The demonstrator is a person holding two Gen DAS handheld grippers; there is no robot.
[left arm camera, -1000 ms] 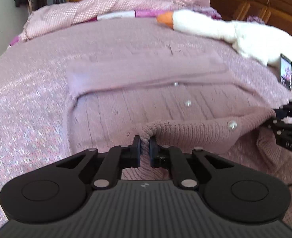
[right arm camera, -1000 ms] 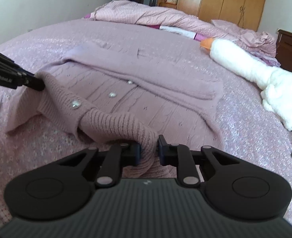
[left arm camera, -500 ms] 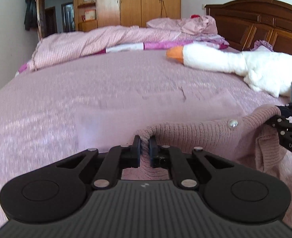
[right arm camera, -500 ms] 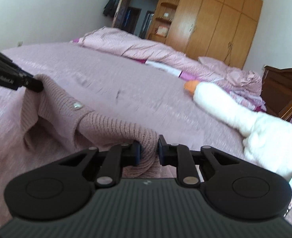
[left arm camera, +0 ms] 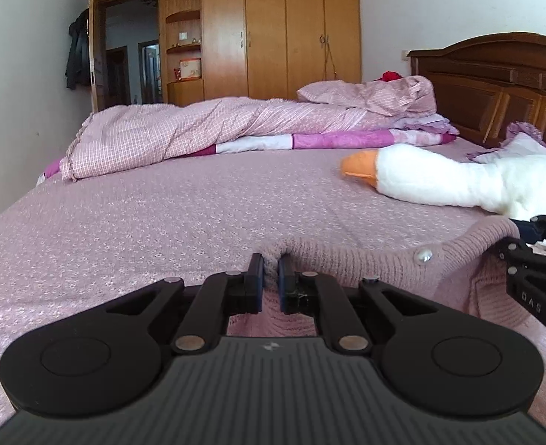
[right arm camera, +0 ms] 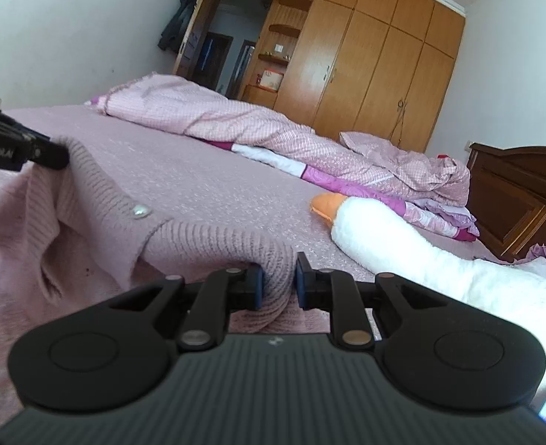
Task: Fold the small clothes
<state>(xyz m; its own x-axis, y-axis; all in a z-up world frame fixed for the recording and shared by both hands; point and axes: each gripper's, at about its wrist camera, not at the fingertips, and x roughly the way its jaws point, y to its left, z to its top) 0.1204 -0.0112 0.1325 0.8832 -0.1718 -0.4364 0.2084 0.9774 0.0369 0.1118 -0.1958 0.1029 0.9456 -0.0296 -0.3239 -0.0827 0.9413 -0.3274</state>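
Cardigan point(left arm camera: 376, 263) hem runs as a taut band between the two tools, its long axis left to right across the near edge of the bed point(left arm camera: 184, 215). Left hand-held gripper point(left arm camera: 270, 278) is clamped on one end and right hand-held gripper point(right arm camera: 277, 280) on the other, each equally close (the pearly button point(right arm camera: 140, 210) sits between them). Beyond the cardigan lie bare bedspread, a plush goose point(left arm camera: 439, 181), a rumpled quilt point(left arm camera: 198, 129) and a wardrobe point(left arm camera: 284, 33).
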